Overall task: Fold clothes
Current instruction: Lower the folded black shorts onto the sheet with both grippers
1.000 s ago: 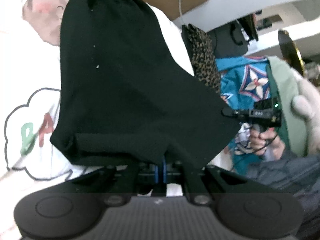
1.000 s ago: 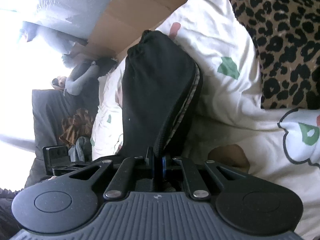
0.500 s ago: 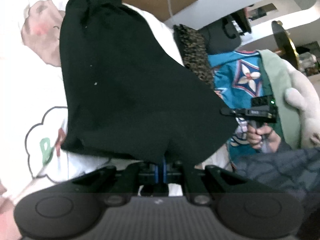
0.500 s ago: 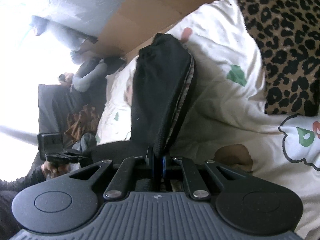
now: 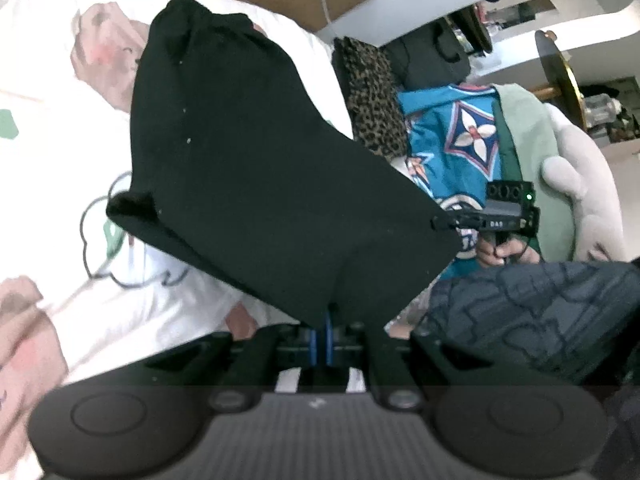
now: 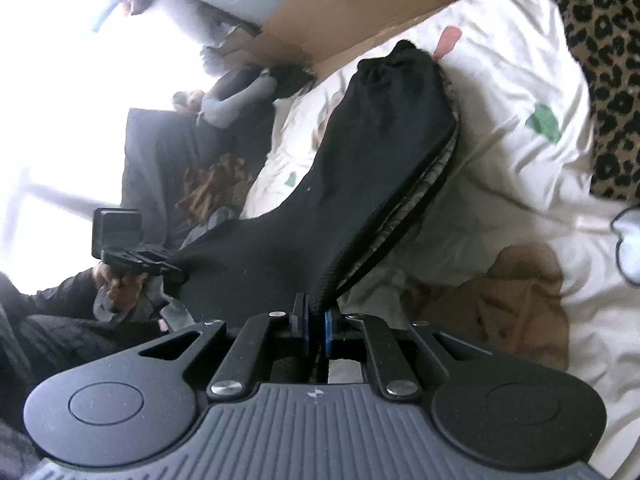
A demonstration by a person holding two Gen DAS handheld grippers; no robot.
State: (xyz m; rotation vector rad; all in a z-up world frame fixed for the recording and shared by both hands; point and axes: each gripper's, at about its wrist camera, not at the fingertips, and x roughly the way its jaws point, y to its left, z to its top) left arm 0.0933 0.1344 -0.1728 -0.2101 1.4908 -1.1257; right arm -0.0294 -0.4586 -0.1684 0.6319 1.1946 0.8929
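Between both pairs of clamped jaws, a black garment [image 5: 256,184] hangs stretched above a white printed bedsheet [image 5: 52,168].

The left gripper [image 5: 325,322] and right gripper [image 6: 316,316] each pinch one near corner; beyond the jaws the cloth's far end rests on the sheet, a leopard-print pillow [image 6: 600,80] farther off.

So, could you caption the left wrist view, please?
Both grippers hold the black garment above the bedding.
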